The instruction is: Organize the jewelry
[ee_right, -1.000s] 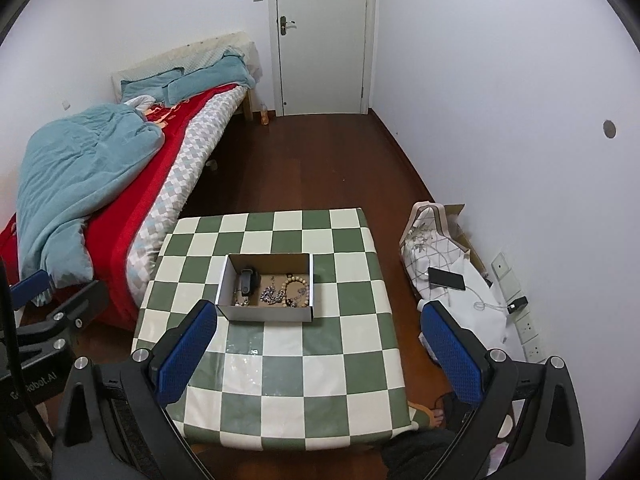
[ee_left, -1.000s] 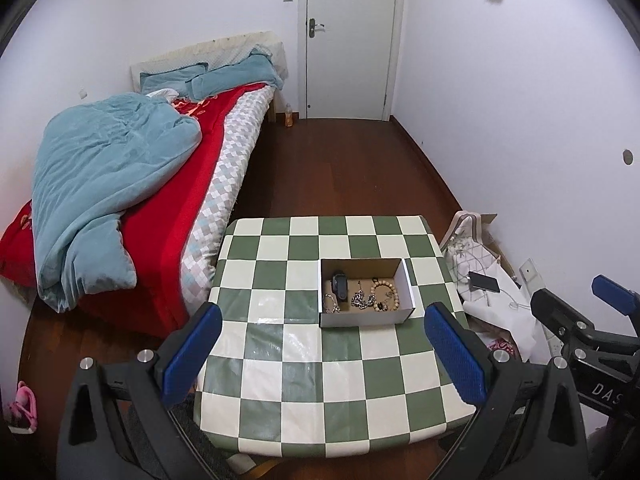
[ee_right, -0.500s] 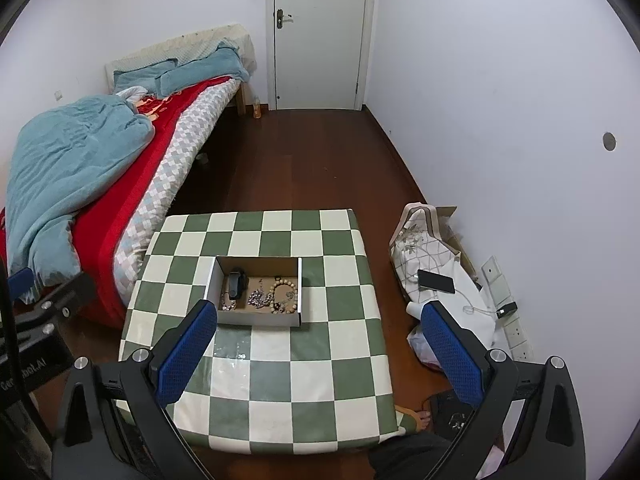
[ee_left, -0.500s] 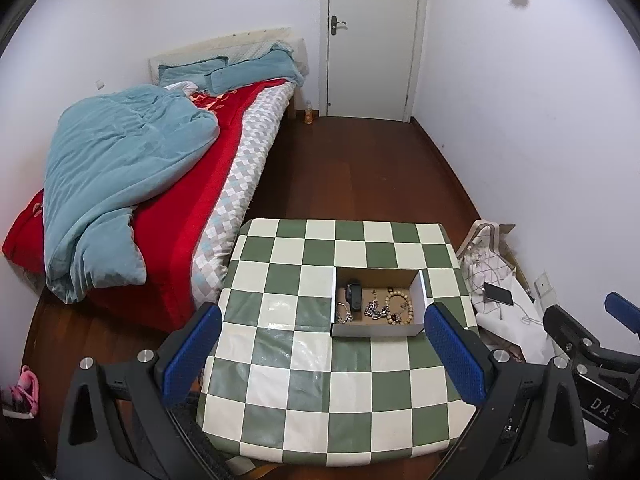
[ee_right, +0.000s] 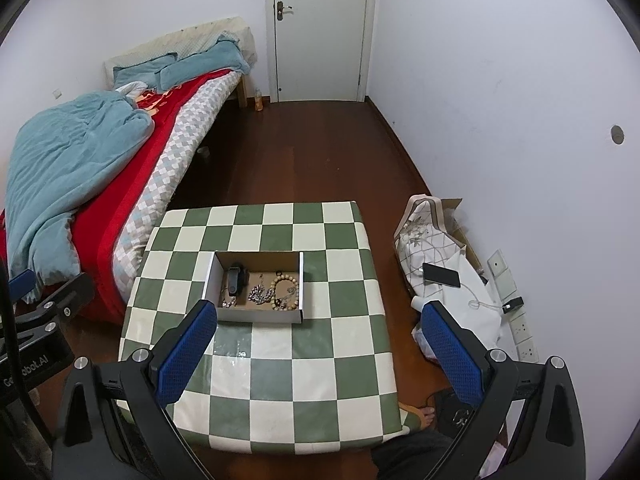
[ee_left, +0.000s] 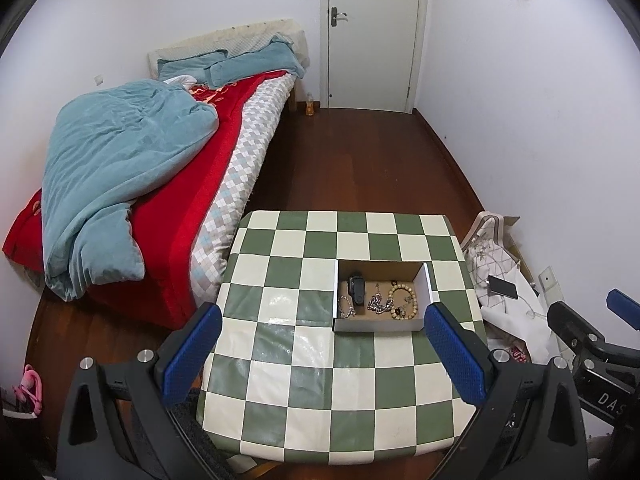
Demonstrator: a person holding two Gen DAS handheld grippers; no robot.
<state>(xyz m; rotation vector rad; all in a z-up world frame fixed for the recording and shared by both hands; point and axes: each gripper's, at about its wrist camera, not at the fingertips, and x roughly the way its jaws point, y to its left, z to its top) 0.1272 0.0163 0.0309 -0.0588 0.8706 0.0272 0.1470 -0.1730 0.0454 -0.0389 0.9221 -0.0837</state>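
Jewelry [ee_left: 378, 300] sitting in an open cardboard box [ee_left: 427, 286] on the checkered surface [ee_left: 320, 360].
Both tools, left tool [ee_left: 320, 354] and right tool [ee_right: 320, 350], hang above it, spread wide, gripping nothing; the box is just ahead.

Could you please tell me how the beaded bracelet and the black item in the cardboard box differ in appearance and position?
The beaded bracelet is a ring of pale, tan round beads; the black item is a solid, dark, elongated piece. The beaded bracelet lies toward the right side of the cardboard box, while the black item sits toward its left, with silvery chains between them. Both rest loose on the box floor, untouched by either gripper.
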